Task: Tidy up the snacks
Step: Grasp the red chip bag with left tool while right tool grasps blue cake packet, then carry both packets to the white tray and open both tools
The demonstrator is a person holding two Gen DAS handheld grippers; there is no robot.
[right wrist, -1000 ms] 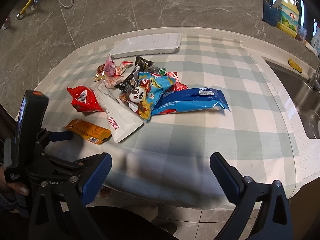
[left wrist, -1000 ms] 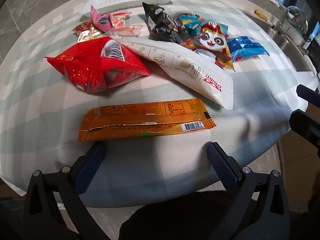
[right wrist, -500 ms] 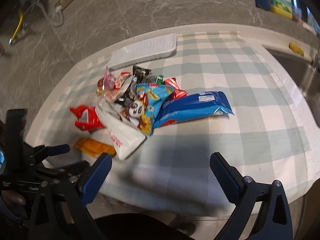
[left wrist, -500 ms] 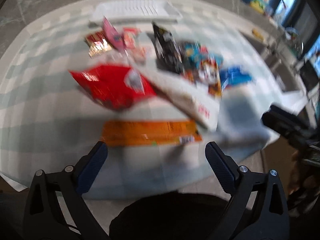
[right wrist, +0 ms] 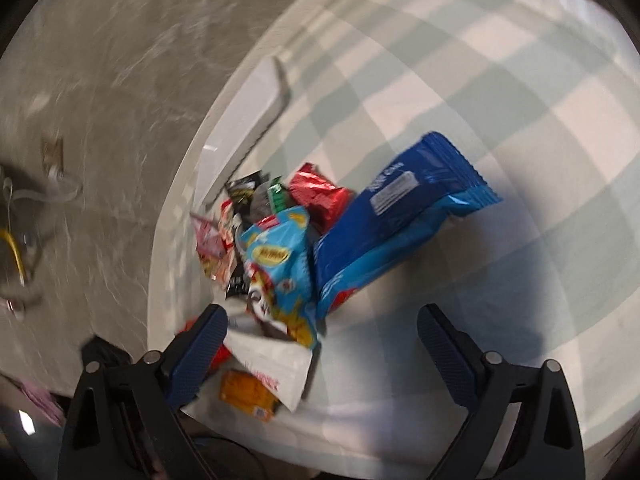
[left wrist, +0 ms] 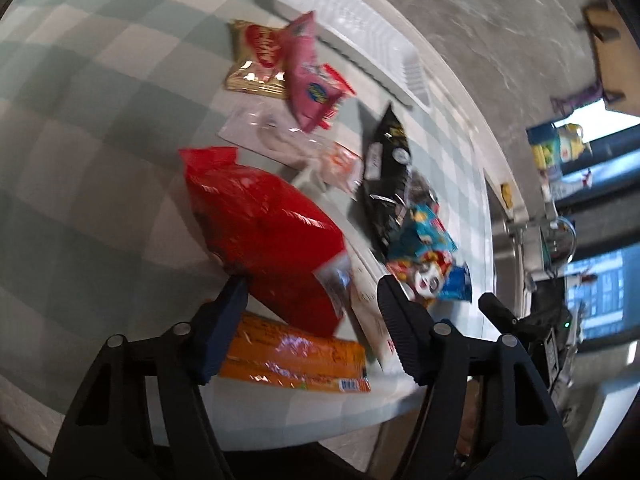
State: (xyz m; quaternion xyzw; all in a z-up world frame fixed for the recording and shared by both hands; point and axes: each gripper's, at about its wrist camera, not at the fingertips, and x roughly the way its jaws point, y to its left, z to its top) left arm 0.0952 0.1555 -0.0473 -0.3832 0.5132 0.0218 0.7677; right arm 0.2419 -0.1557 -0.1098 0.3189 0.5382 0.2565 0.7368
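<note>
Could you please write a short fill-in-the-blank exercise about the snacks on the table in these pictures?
1. The big puffy bag in front of the left tongs is ____ in colour.
2. The long orange packet lies at the table's near ____.
3. The white tray holds ____ snacks.
4. In the right wrist view, the long packet ahead of the right tongs is ____.

Missing words: red; edge; no; blue

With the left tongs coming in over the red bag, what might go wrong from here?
The left tongs, which have just been closing, straddle the red bag, which overlaps the orange packet and the white pouch; a grab may drag those along. The orange packet lies near the table edge and might slide off.
</note>
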